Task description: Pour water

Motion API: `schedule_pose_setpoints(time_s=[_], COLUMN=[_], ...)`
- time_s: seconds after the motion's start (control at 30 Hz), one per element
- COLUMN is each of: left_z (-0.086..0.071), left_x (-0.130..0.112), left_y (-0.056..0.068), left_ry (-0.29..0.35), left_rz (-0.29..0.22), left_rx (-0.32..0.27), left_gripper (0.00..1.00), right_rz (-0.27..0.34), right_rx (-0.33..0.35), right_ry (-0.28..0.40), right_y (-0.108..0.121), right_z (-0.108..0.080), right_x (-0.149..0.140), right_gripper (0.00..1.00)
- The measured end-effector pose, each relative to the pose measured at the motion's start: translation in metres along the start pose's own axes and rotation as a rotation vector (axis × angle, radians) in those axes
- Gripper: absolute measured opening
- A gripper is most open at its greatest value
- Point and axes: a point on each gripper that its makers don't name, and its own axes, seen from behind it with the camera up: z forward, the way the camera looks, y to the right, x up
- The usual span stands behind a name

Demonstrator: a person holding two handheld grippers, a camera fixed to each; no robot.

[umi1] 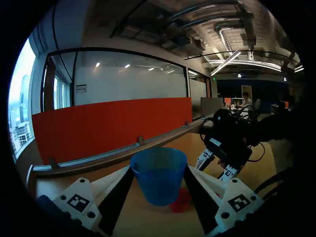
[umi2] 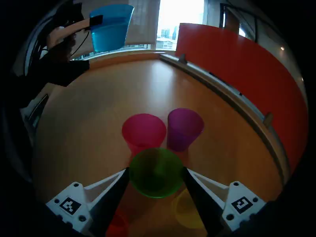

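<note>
My left gripper (umi1: 158, 170) is shut on a translucent blue cup (umi1: 158, 177) that holds water and stands upright, raised above the wooden table (umi1: 158, 225). My right gripper (umi2: 156, 170) is shut on a green cup (umi2: 157, 172), held above the table (umi2: 98, 98). In the right gripper view the blue cup (umi2: 110, 27) hangs at the top left in the left gripper (umi2: 89, 23). The right gripper (umi1: 217, 166) shows to the right of the blue cup in the left gripper view.
A pink cup (umi2: 143, 132) and a purple cup (umi2: 184, 128) stand side by side beyond the green cup. A yellow cup (umi2: 189, 209) and a red cup (umi2: 116, 227) lie below it. An orange partition (umi2: 245, 67) with a rail borders the table's far edge.
</note>
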Motion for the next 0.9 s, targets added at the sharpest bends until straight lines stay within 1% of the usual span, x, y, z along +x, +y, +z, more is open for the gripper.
schedule_pose_setpoints(time_s=[0.17,0.3,0.5,0.63,0.9], left_z=[-0.001,-0.002,-0.001,-0.001,-0.001], left_x=[0.000,0.000,0.000,0.000,0.002], left_y=[0.000,0.000,0.000,0.000,0.002], left_ry=[0.000,0.000,-0.002,-0.003,-0.008], left_rz=[0.000,-0.001,-0.001,0.000,0.005], left_rx=[-0.001,-0.001,0.003,0.005,0.015], left_gripper=[0.85,0.85,0.85,0.85,0.85], right_rz=[-0.016,-0.021,-0.002,0.015,0.035], right_rx=[-0.013,-0.020,-0.013,-0.019,-0.039], right_ry=[-0.001,0.010,0.053,0.090,0.157], right_y=[0.002,0.003,0.000,0.000,-0.002], right_z=[0.000,0.000,-0.005,-0.016,-0.044], right_x=[-0.001,0.000,0.011,0.022,0.042], right_gripper=[0.96,0.95,0.95,0.95,0.95])
